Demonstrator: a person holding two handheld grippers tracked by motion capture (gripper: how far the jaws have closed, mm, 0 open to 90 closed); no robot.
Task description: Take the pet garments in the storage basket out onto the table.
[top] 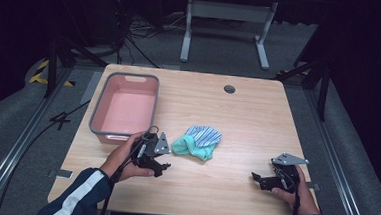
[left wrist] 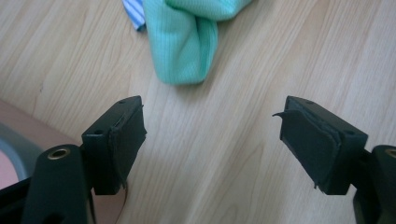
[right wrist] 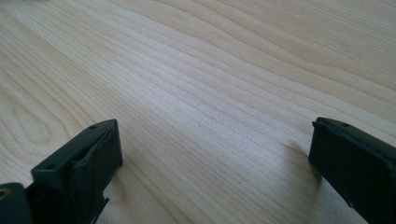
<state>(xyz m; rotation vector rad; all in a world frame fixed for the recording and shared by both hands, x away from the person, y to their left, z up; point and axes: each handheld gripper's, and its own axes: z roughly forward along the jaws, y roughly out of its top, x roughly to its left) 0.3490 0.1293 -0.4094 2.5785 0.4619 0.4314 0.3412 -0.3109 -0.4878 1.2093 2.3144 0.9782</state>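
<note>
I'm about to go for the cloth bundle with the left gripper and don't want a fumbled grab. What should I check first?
1. Left gripper open, nothing between its jaws: ok.
2. Green cloth ahead of the jaws, not yet between them: ok.
3. Striped cloth lies against the green one, so one grab may lift both: cannot tell.
4. Pink bin beside the left gripper, apart from the cloths: ok.
5. Right gripper open, away from the cloths, over bare table: ok.
</note>
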